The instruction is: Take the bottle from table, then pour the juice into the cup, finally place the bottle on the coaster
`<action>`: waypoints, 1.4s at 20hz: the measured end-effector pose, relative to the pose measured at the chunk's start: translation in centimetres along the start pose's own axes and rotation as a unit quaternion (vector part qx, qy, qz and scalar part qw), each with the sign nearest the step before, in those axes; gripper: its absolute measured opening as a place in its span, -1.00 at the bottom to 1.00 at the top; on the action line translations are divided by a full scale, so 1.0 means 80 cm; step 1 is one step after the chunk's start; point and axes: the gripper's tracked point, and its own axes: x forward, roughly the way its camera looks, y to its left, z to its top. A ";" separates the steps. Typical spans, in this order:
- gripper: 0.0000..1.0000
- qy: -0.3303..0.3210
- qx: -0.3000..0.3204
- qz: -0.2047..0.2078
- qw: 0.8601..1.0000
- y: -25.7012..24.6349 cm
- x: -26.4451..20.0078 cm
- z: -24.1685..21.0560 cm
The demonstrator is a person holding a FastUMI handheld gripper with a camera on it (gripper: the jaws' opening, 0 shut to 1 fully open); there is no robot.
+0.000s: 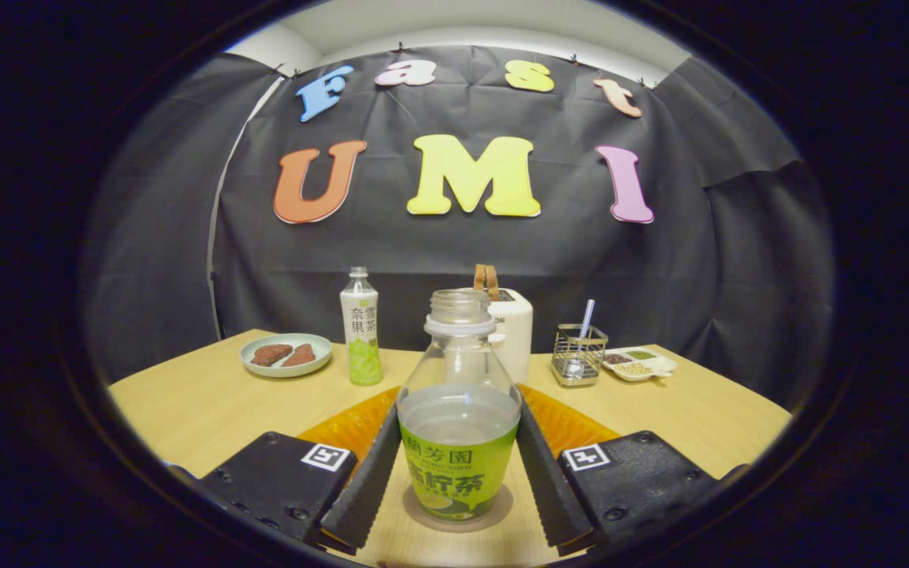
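1. Bottle (458, 410) stands upright between the claw (454, 481) fingers, cap off, part full of pale liquid, green label facing the camera.
2. It sits on a round translucent disc on the table (186, 402); looks like the coaster (502, 509), but can't be sure.
3. Claw state: both fingers (364, 481) lie along the bottle's sides at label height, touching or nearly so. Can't tell if they press or merely flank it, so grip unconfirmed.
4. No cup identified here. An orange thing (344, 426) lies just behind the bottle, partly hidden by it; unclear what it is.
5. Stage guess: either the first grab or the final set-down on the coaster. The picture alone doesn't settle it.
6. Risk: open neck plus liquid inside, so any tilt or jerk while lifting or letting go spills juice.
7. Risk: if the hold is loose, the smooth label could slip through the fingers on lift.
8. Risk: if releasing, uneven finger opening could nudge the bottle off the disc or tip it.
9. Risk: toaster (514, 331) stands close behind; pushing forward could knock it. A second bottle (360, 327), plate (286, 355), wire holder (578, 353) and snack dish (636, 364) sit further back, well apart.
10. Pose: claw held level and low over the table, pointing straight ahead, bottle centred between the fingers, no visible roll.
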 end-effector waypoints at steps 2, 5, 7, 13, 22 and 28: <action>0.74 0.004 -0.006 0.002 1.000 0.001 -0.005 -0.001; 0.91 -0.009 -0.012 0.003 1.000 0.001 -0.021 0.010; 1.00 -0.017 -0.013 0.007 1.000 0.003 -0.037 0.020; 1.00 -0.032 0.002 0.002 0.999 0.003 -0.115 0.050; 1.00 -0.076 -0.009 -0.020 0.997 -0.019 -0.288 0.123; 1.00 -0.106 -0.003 -0.033 0.994 -0.060 -0.389 0.145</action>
